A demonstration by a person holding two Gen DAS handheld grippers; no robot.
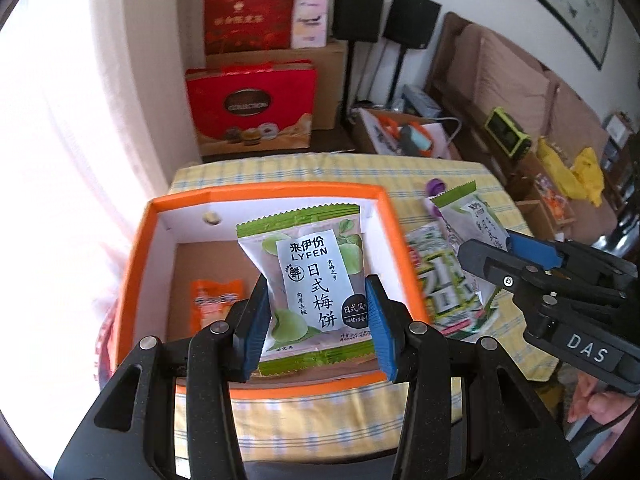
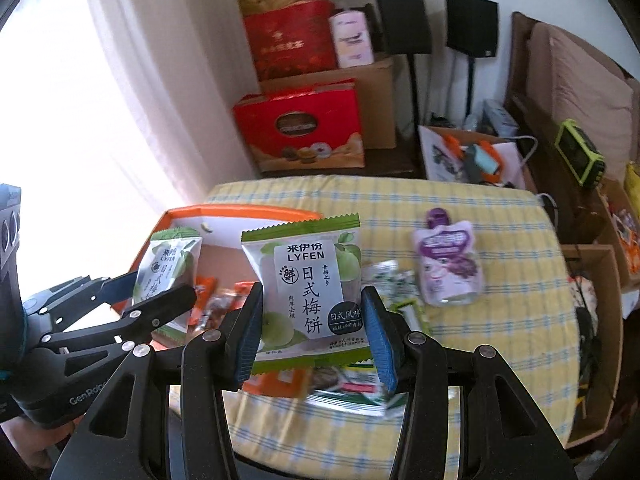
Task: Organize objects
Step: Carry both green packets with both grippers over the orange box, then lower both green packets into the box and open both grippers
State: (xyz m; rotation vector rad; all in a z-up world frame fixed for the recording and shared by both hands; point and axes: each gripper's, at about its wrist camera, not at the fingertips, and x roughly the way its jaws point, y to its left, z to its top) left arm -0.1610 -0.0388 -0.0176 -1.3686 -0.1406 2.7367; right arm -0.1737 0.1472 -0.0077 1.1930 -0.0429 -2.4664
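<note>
Two plum snack packets, one clamped in each set of tongs: left tongs (image 1: 318,314) hold theirs (image 1: 308,280) over the orange box (image 1: 390,216), right tongs (image 2: 314,336) hold theirs (image 2: 306,284) above the table (image 2: 500,320).

LYFEN on green plum packets (image 1: 308,276); DAS on right tool (image 1: 510,256).

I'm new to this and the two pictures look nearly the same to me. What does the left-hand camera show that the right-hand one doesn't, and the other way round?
Only the left camera looks down into the orange box, showing the orange packet on its floor. Only the right camera shows the whole purple pouch lying on the yellow checked cloth; the left shows just its cap. Both show a green plum-cake packet pinched between blue-padded jaws, the other tool with its own packet, and the red gift box behind.
</note>
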